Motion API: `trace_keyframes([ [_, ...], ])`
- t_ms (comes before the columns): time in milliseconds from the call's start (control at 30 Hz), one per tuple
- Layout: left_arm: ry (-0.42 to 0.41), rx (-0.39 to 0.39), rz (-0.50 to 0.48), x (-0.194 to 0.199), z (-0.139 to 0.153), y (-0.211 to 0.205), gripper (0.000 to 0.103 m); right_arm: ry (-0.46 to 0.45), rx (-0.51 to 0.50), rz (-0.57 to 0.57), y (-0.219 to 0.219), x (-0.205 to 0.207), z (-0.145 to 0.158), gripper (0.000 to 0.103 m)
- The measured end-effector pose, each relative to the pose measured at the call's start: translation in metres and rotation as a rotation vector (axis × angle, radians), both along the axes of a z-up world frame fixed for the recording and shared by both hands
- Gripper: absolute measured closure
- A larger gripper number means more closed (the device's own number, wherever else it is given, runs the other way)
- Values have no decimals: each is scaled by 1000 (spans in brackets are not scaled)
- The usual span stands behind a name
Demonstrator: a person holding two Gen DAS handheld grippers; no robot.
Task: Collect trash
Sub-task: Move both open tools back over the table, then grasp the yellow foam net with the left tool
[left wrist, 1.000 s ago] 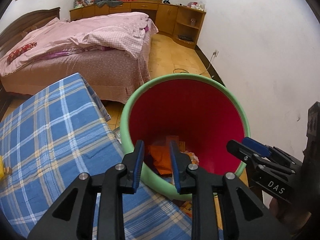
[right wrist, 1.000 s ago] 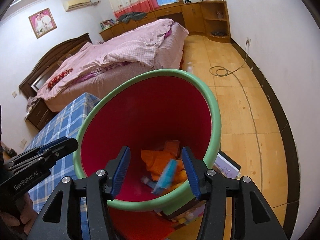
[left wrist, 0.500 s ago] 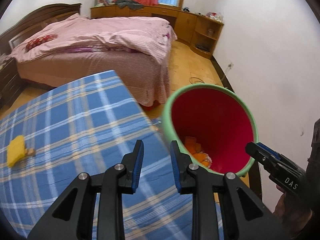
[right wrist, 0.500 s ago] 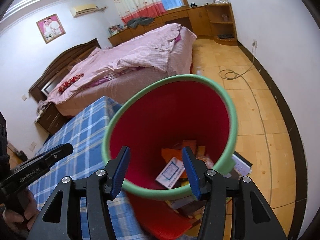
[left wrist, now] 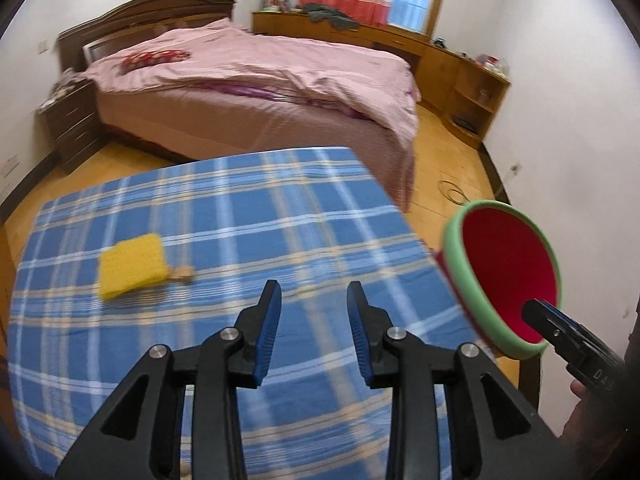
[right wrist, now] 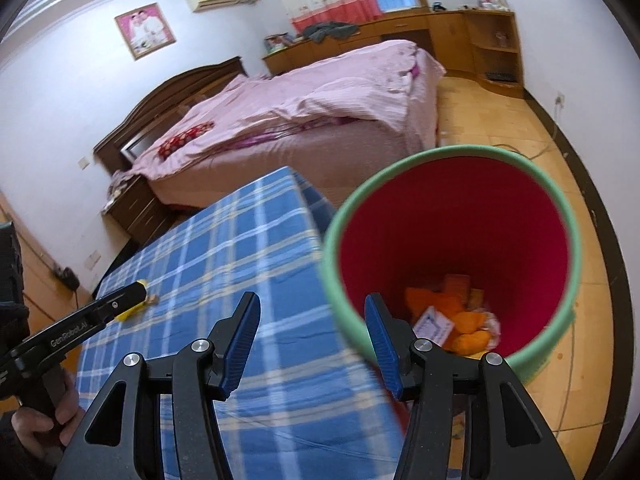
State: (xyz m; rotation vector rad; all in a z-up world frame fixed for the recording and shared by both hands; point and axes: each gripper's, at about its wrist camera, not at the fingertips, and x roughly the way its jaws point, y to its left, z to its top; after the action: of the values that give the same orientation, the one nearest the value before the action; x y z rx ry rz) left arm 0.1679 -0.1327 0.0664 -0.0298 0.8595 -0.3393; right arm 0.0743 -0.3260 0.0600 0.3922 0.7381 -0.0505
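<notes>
A yellow sponge-like piece (left wrist: 132,264) with a small tan scrap (left wrist: 182,273) beside it lies on the blue plaid table (left wrist: 240,240). My left gripper (left wrist: 314,308) is open and empty above the table, right of and nearer than the sponge. The red bin with a green rim (right wrist: 452,256) stands off the table's right edge and holds orange wrappers (right wrist: 460,320) and a white card (right wrist: 434,324). My right gripper (right wrist: 312,324) is open and empty over the table edge beside the bin. The bin also shows in the left wrist view (left wrist: 508,280).
A bed with a pink quilt (left wrist: 256,80) stands beyond the table. Wooden cabinets (left wrist: 460,72) line the far wall. A cable (right wrist: 576,360) runs along the wooden floor by the right wall. A nightstand (left wrist: 72,128) is left of the bed.
Both grippers have swung left, away from over the bin and toward the table. The yellow sponge has come into the left wrist view's centre-left. The white card has settled in the bin.
</notes>
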Motion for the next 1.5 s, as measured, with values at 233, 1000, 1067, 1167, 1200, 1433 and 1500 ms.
trace_keyframes([
  [233, 1, 17, 112, 18, -6, 55, 51, 22, 12, 54, 36, 26, -4, 34],
  [1000, 113, 32, 323, 96, -67, 128, 35, 57, 66, 116, 75, 86, -42, 33],
  [1067, 111, 33, 332, 98, -68, 130, 35, 56, 69, 121, 76, 88, -42, 33],
  [1167, 111, 12, 351, 100, -71, 136, 35, 53, 71, 132, 78, 90, -44, 33],
  [1200, 112, 2, 351, 101, -72, 138, 35, 54, 71, 136, 79, 90, -45, 33],
  [1433, 124, -79, 322, 101, -74, 145, 68, 60, 76, 150, 83, 91, -49, 33],
  [1500, 128, -83, 319, 99, -73, 143, 77, 59, 74, 153, 84, 92, -49, 33],
])
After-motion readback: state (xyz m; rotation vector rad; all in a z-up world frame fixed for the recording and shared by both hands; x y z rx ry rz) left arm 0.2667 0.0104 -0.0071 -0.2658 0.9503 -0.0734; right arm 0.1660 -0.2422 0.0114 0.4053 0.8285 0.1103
